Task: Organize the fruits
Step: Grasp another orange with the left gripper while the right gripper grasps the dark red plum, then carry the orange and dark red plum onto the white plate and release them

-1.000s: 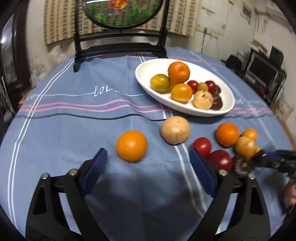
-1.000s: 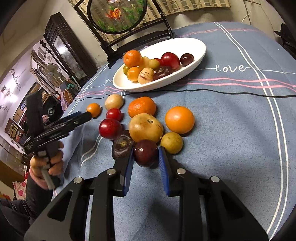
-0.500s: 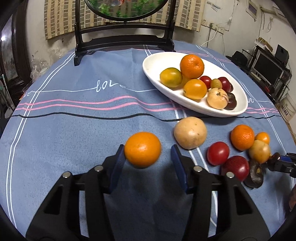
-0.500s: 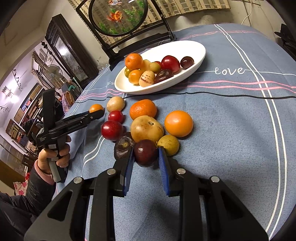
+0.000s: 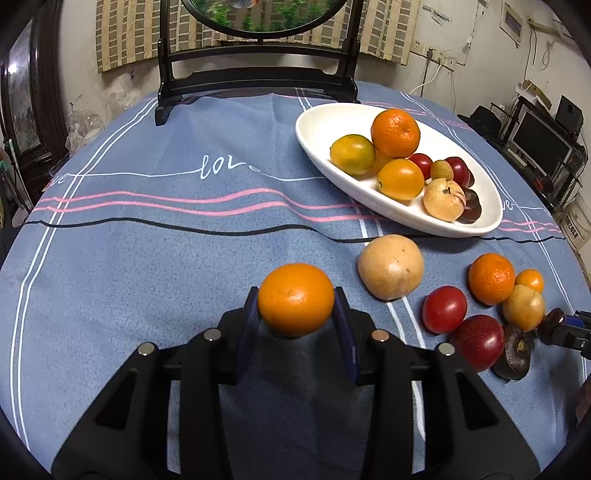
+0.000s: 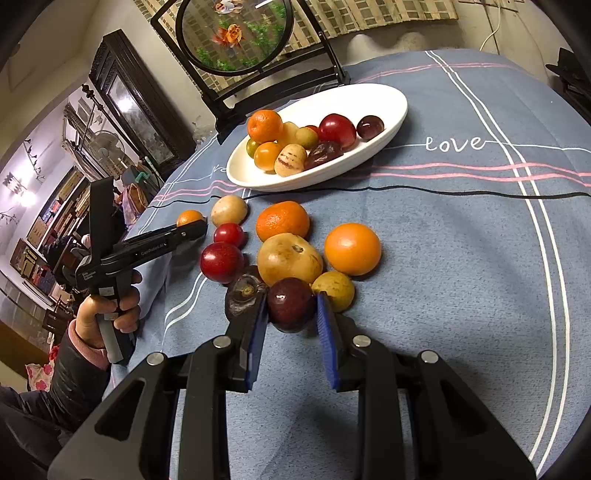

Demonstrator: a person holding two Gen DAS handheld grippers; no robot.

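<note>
My left gripper (image 5: 295,317) is shut on an orange (image 5: 295,298) and holds it a little above the blue tablecloth; the orange also shows in the right wrist view (image 6: 189,217) at the tip of the left gripper (image 6: 192,230). My right gripper (image 6: 290,314) is shut on a dark purple plum (image 6: 290,303) beside a loose cluster of fruit. The white oval dish (image 5: 325,125) holds several fruits at the back right; it also shows in the right wrist view (image 6: 391,110).
Loose fruit lies on the cloth: a tan round fruit (image 5: 390,266), a mandarin (image 5: 491,278), red plums (image 5: 444,309), a wrinkled dark fruit (image 6: 243,295), a large yellow fruit (image 6: 289,258), an orange (image 6: 352,249). A black-framed round screen (image 5: 258,22) stands at the far edge.
My left gripper closed on the orange and lifted it slightly. My right gripper stays shut on the dark plum, nearly unmoved.
</note>
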